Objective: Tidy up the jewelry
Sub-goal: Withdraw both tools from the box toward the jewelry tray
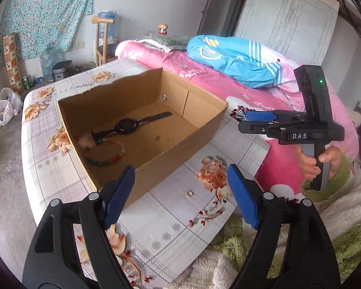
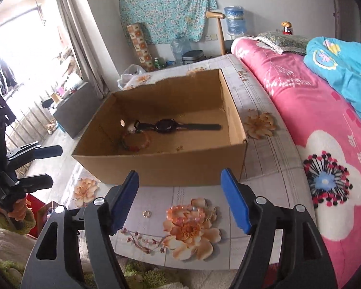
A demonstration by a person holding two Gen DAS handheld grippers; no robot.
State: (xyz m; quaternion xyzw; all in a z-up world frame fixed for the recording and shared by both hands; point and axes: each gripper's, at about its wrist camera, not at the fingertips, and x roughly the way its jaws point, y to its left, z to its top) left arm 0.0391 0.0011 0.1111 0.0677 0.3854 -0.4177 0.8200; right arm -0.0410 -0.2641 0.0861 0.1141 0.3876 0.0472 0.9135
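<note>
An open cardboard box [image 1: 199, 120] [image 2: 156, 171] stands on the flower-print tablecloth. Inside lie a black watch [image 1: 125, 126] [image 2: 166, 124], a coloured bead bracelet [image 1: 108, 160] [image 2: 136, 142] and small gold pieces [image 1: 168, 137]. A gold ring [image 1: 189, 194] [image 2: 146, 213] lies on the cloth in front of the box. Beside it, a pink bead bracelet [image 2: 180, 210] rests on a printed flower. My left gripper [image 1: 180, 168] [image 2: 56, 165] hangs open above the ring, empty. My right gripper [image 2: 179, 172] [image 1: 241, 121] is open and empty too, to the box's right.
The tablecloth-covered table [image 1: 170, 226] ends at a pink quilted bed [image 2: 300, 110] with a blue blanket [image 1: 240, 60]. A hand [image 1: 308, 166] in a green fluffy sleeve holds the right gripper. Bottles, a chair and bags stand on the floor beyond the table.
</note>
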